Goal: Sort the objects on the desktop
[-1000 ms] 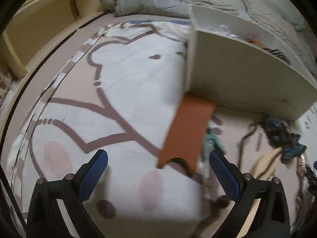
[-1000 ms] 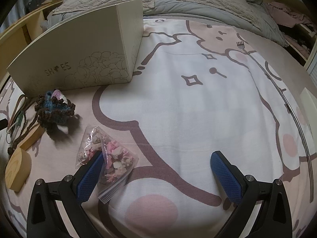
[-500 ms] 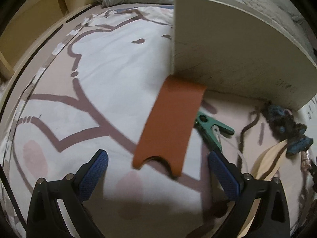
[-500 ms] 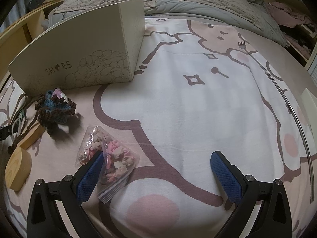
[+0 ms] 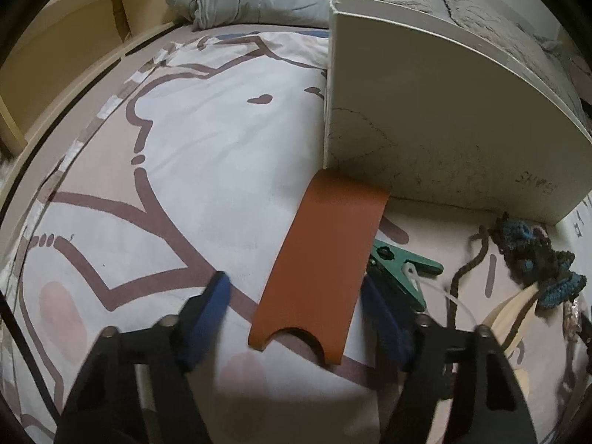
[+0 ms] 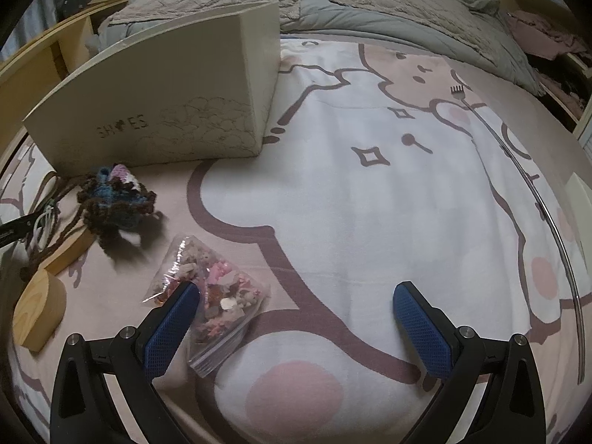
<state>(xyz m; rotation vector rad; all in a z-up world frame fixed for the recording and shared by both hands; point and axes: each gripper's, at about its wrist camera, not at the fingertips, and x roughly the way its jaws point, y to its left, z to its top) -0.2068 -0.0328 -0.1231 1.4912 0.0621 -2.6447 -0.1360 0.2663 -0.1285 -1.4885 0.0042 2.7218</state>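
Observation:
An orange-brown flat card sleeve (image 5: 322, 270) with a notched end lies on the printed bedspread, its far end against the cream shoe box (image 5: 436, 111). My left gripper (image 5: 296, 318) straddles its near end, jaws blurred and partly closed, with small gaps at both sides. A green clip (image 5: 403, 270) lies just right of it. My right gripper (image 6: 296, 318) is open and empty; its left finger (image 6: 174, 322) overlaps a clear zip bag of pink and white bits (image 6: 214, 296). The shoe box also shows in the right wrist view (image 6: 166, 107).
A dark crocheted yarn piece (image 6: 114, 203) with brown cords (image 5: 470, 262) lies before the box. A light wooden block (image 6: 37, 310) sits at the left. Wooden shelving (image 5: 74, 48) runs along the left; grey quilts (image 6: 388, 3) lie behind.
My left gripper has moved forward over the orange sleeve's near end and its jaws have narrowed around it. The right gripper has barely moved.

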